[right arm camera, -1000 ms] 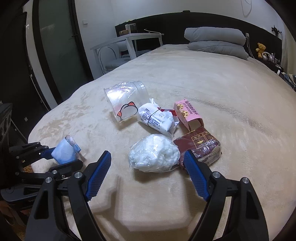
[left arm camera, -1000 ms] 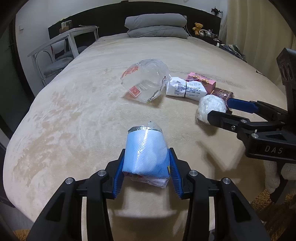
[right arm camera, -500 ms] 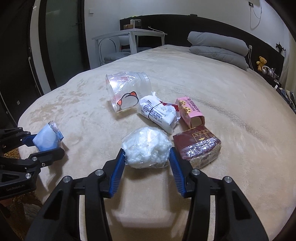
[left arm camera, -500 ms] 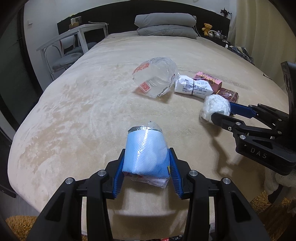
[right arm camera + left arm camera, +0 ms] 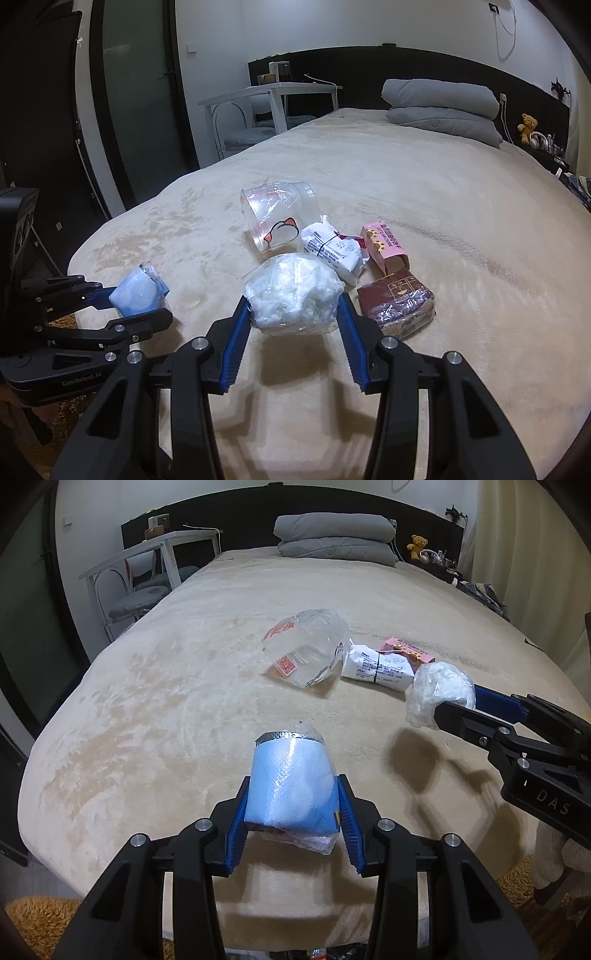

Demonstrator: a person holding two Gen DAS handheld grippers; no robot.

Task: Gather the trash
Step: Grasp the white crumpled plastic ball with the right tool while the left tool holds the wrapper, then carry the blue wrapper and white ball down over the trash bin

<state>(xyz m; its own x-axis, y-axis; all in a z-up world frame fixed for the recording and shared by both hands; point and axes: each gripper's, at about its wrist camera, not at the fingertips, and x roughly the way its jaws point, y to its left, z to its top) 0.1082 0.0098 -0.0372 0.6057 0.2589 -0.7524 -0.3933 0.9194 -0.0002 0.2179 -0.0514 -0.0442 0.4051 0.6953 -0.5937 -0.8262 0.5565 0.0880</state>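
A: The fingers of the left gripper are pinching a blue plastic-wrapped packet, one blue pad on each side, with a bit of crumpled clear wrapper hanging below it. The packet is held off the bed, above its near edge.

B: And the right gripper?

A: Its fingers press on a clear bag of white fluffy stuff, one pad against each flank. From the left wrist view the same bag sits at the tip of that gripper with its shadow on the blanket below, so it is clear of the bed.

B: What is left of the trash on the bed?

A: Four things, close together on the beige blanket. Just beside the held bag lies a dark red wrapped packet. Behind it is a pink cookie box, lying on its side with the open end toward the camera. To the left of the box is a white printed packet bound with a dark band, touching a crumpled clear plastic container with a red and white cartoon print.

B: Further out?

A: Two grey folded pillows are stacked at the head of the bed against a dark headboard, a small teddy bear to their right. A white desk with a chair stands beside the bed.
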